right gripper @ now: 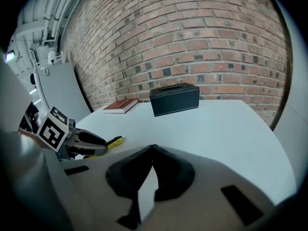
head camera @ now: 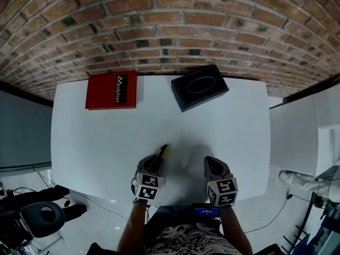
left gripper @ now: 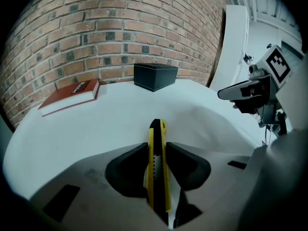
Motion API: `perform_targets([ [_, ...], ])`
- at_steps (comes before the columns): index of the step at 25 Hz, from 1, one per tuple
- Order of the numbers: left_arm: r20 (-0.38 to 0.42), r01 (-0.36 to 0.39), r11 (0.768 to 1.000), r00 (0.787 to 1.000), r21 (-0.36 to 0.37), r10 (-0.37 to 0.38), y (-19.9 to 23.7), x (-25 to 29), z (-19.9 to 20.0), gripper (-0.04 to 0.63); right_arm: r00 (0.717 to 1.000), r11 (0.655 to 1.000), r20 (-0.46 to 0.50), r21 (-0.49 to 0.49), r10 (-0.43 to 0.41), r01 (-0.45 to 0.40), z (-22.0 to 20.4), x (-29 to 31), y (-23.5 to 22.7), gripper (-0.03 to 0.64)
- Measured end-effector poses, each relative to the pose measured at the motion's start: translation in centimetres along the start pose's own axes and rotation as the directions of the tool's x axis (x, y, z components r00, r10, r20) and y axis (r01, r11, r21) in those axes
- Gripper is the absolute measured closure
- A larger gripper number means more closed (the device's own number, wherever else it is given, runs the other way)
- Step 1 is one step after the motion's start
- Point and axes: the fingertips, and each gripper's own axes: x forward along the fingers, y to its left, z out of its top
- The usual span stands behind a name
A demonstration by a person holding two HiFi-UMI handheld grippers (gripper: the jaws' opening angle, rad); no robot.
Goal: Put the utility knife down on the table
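Observation:
A yellow and black utility knife (left gripper: 157, 162) sits clamped between the two jaws of my left gripper (left gripper: 157, 150), its tip pointing away over the white table (left gripper: 96, 124). In the head view that left gripper (head camera: 153, 167) is near the table's front edge, and the utility knife (head camera: 162, 154) sticks out ahead of it. My right gripper (head camera: 214, 168) is beside it to the right, shut with nothing in it; its jaw tips meet in the right gripper view (right gripper: 153, 148). From there the utility knife (right gripper: 113, 141) shows at the left.
A red book (head camera: 111, 90) lies at the table's (head camera: 239, 142) back left. A black tissue box (head camera: 200, 86) stands at the back middle. A brick wall (head camera: 170, 25) runs behind the table. A second white surface (head camera: 295, 132) adjoins on the right.

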Motion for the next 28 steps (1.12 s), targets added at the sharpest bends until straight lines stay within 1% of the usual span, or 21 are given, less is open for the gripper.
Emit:
perform_targets([
  [2, -0.007, -0.007, 1.000, 1.000, -0.001, 0.007, 0.0, 0.0, -0.1, 0.476, 1.000, 1.000, 0.011, -0.003, -0.001, 0.001, 0.4, -0.2, 0.0, 0.617],
  [8, 0.032, -0.018, 1.000, 0.999, -0.018, 0.018, 0.4, -1.0, 1.4, 0.474, 0.999, 1.000, 0.043, -0.028, -0.005, 0.006, 1.6, -0.9, 0.4, 0.617],
  [11, 0.059, -0.024, 0.999, 0.998, -0.022, 0.025, 0.5, -1.8, 2.6, 0.472, 0.999, 0.999, 0.052, -0.039, -0.005, 0.007, 2.2, -1.5, 0.8, 0.617],
  [16, 0.117, -0.033, 0.998, 0.992, -0.055, 0.039, 0.6, -3.3, 4.2, 0.474, 0.996, 0.999, 0.090, -0.048, -0.003, 0.007, 3.6, -2.8, 1.5, 0.617],
  [21, 0.187, -0.032, 0.998, 0.981, -0.056, 0.042, 0.1, -5.1, 6.0, 0.476, 0.989, 0.997, 0.145, -0.070, 0.002, 0.008, 5.3, -4.1, 2.3, 0.617],
  [28, 0.295, -0.050, 0.997, 0.953, -0.052, 0.063, -0.8, -8.9, 8.7, 0.508, 0.978, 0.997, 0.207, -0.078, 0.003, 0.013, 6.0, -6.9, 3.5, 0.617],
])
